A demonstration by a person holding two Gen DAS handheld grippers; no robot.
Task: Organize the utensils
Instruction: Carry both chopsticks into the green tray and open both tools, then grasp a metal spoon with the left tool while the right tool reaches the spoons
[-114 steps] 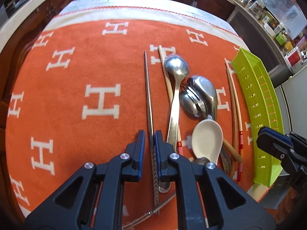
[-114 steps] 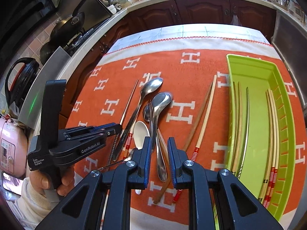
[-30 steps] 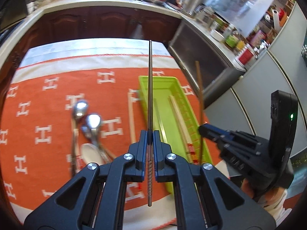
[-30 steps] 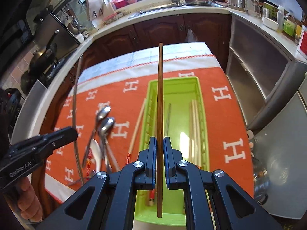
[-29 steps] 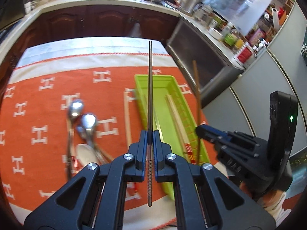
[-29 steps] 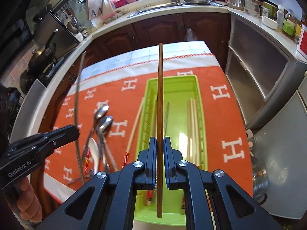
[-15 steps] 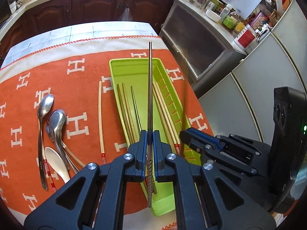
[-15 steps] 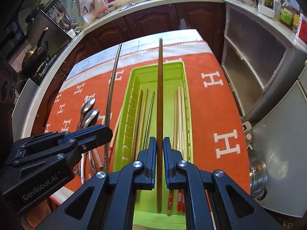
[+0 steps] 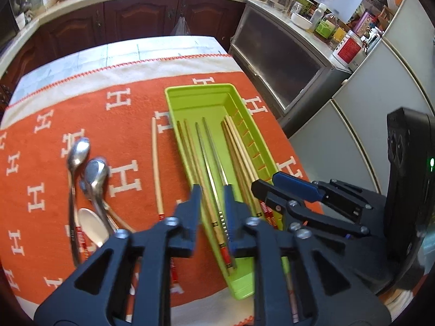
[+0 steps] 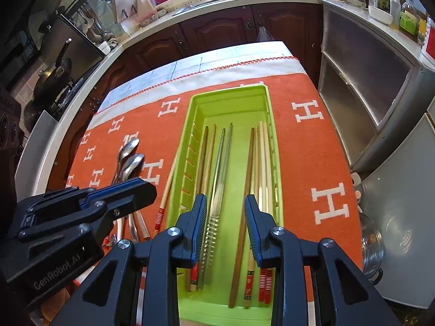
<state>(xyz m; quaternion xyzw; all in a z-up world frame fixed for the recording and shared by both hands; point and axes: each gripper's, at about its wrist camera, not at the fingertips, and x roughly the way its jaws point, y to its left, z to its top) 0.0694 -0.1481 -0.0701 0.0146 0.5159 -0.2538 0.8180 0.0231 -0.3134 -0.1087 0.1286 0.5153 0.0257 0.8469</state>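
Hovering over the near end of the long lime-green plastic tray (image 10: 267, 114), both pairs of jaws have just been opening and now stand narrowly apart with nothing pressed between them. The right gripper (image 10: 225, 217) looks straight down on a ridged steel chopstick pair (image 10: 220, 179) and a dark brown wooden chopstick (image 10: 246, 195), all lying loose on the tray floor. The left gripper (image 9: 212, 203), just beside it, is above the same tray, with pale bamboo chopsticks (image 9: 239, 146) along the slotted wall.

Outward on the orange cloth with white H letters (image 9: 125, 146) covering the table, one pale wooden chopstick with a red-banded end (image 9: 156, 168) lies alone, near the tray but outside it. Farther left sit two shiny metal spoons (image 9: 92, 168) and a white ceramic spoon (image 9: 91, 226), overlapping in a heap.

That stray chopstick looks light, stiff and thin (likely to roll or pivot if pinched near one tip), so I would take it about the middle. The steel spoons seem slippery and heavier at the bowl; the handle is the safer hold. The ceramic one could chip.
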